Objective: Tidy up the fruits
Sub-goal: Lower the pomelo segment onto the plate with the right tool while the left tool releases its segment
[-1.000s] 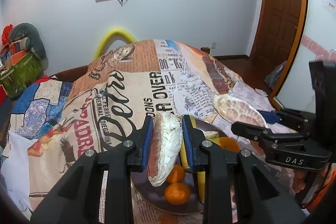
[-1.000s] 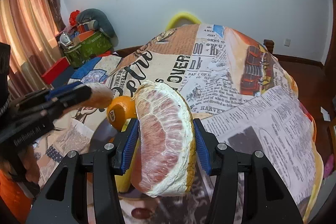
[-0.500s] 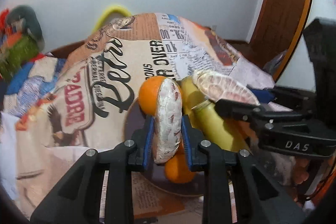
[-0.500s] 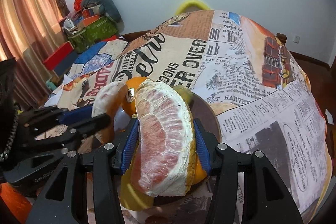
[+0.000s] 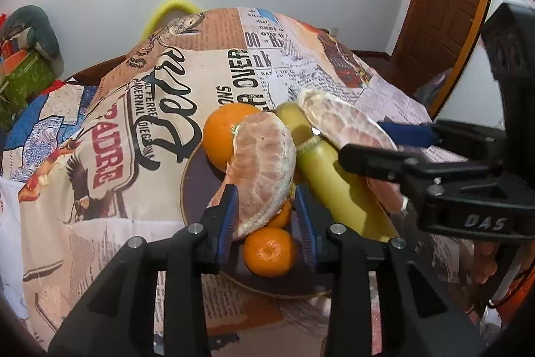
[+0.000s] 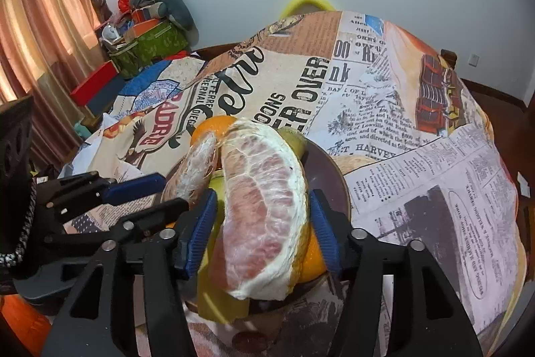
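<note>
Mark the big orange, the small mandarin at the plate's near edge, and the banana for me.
Big orange point(image 5: 219, 134), left wrist view, its bare left side.
Small mandarin point(image 5: 269, 251), left wrist view, its stem dimple.
Banana point(image 5: 334, 183), left wrist view, middle of its yellow-green length.

Both grippers tilt downward side by side; the left gripper point(image 5: 267, 216) and right gripper point(image 6: 264, 230) jaws have just been opening.

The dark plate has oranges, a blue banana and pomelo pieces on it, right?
Not quite. The banana is yellow-green, not blue, as the left wrist view shows. The rest holds: it lies on the dark plate with the oranges and pomelo pieces.
</note>
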`<state>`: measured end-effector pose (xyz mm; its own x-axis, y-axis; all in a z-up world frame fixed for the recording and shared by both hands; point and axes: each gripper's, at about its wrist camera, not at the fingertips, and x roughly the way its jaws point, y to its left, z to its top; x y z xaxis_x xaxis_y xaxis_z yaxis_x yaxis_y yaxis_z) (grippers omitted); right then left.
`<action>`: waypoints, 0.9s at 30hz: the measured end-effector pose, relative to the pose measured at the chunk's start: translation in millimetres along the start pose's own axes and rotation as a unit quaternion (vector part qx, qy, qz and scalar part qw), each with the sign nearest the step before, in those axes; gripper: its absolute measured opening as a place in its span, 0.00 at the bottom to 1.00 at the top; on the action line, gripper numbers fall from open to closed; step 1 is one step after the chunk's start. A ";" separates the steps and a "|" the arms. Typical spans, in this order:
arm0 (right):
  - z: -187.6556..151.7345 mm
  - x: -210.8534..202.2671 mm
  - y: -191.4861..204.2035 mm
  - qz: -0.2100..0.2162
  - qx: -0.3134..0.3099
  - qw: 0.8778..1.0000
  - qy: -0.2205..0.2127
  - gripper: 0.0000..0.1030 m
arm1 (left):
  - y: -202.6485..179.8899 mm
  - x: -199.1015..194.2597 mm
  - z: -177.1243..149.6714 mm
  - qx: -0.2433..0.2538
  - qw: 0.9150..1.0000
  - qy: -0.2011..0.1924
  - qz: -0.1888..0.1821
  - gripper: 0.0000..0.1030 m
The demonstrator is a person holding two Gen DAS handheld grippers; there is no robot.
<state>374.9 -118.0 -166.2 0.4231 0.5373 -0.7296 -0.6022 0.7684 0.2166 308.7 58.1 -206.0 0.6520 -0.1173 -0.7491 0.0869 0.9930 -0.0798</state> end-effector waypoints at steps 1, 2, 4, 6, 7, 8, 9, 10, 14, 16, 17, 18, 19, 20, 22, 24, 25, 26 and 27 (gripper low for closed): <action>0.1 -2.2 0.0 -0.002 -0.001 1.000 -0.003 0.56 | -0.3 -0.6 -0.7 0.000 1.000 0.001 0.002 0.34; 0.3 -5.4 0.3 -0.005 -0.004 1.000 -0.007 0.56 | -0.4 -1.6 -1.6 -0.001 1.000 0.002 0.002 0.34; 0.6 -11.4 1.1 -0.010 -0.007 1.000 -0.012 0.56 | 0.0 -5.3 -2.3 -0.007 1.000 0.002 0.000 0.34; 0.6 -16.5 1.3 -0.010 -0.005 1.000 -0.016 0.56 | -0.3 -12.6 -2.5 -0.010 1.000 -0.002 0.002 0.34; 0.4 -20.3 1.4 -0.011 -0.005 1.000 -0.019 0.56 | -0.5 -16.4 -2.4 -0.011 1.000 -0.004 0.002 0.34; -0.3 -25.0 2.1 -0.012 -0.005 1.000 -0.023 0.56 | -0.6 -21.3 -2.3 -0.012 1.000 -0.007 0.002 0.34; -1.3 -29.8 2.9 -0.013 -0.005 1.000 -0.026 0.56 | -0.9 -27.2 -2.0 -0.015 1.000 -0.011 0.002 0.34; -2.0 -34.4 3.9 -0.014 -0.004 0.999 -0.030 0.56 | -1.5 -32.6 -1.5 -0.017 1.000 -0.014 0.002 0.34; -6.4 -54.5 7.6 -0.019 -0.008 0.999 -0.044 0.56 | -6.2 -55.1 -1.1 -0.015 0.999 -0.029 0.008 0.34; -9.3 -64.6 9.8 -0.022 -0.009 0.998 -0.050 0.56 | -8.8 -67.0 -1.9 -0.016 0.999 -0.035 0.008 0.34; -10.7 -69.2 10.9 -0.023 -0.010 0.998 -0.053 0.56 | -11.0 -75.2 -2.9 -0.016 0.999 -0.039 0.009 0.34; -12.3 -72.8 11.8 -0.024 -0.011 0.998 -0.055 0.56 | -12.4 -80.1 -3.7 -0.015 0.999 -0.042 0.010 0.34; -14.5 -78.5 13.5 -0.025 -0.012 0.998 -0.059 0.56 | -14.1 -85.7 -4.7 -0.014 0.999 -0.045 0.011 0.34; -16.0 -82.5 14.6 -0.026 -0.012 0.998 -0.062 0.56 | -15.8 -90.0 -5.5 -0.014 0.999 -0.048 0.012 0.34; -20.2 -92.1 17.5 -0.029 -0.015 0.997 -0.069 0.56 | -19.9 -102.1 -8.7 -0.012 0.998 -0.053 0.011 0.34; -23.5 -99.0 19.6 -0.030 -0.016 0.997 -0.073 0.56 | -22.7 -109.1 -10.8 -0.010 0.998 -0.058 0.013 0.34; -26.5 -103.1 20.5 -0.030 -0.017 0.997 -0.075 0.56 | -24.5 -114.5 -13.0 -0.010 0.998 -0.061 0.015 0.34; -28.9 -105.6 21.9 -0.031 -0.018 0.996 -0.077 0.56 | -25.1 -117.2 -14.9 -0.011 0.998 -0.062 0.014 0.34; -32.0 -107.9 23.3 -0.033 -0.019 0.996 -0.077 0.56 | -25.9 -119.7 -16.5 -0.012 0.998 -0.062 0.013 0.35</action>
<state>293.5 -169.2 -103.2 0.5599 0.5348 -0.6329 -0.5934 0.7919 0.1442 215.9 46.7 -125.1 0.7424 -0.0914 -0.6637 0.0516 0.9955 -0.0794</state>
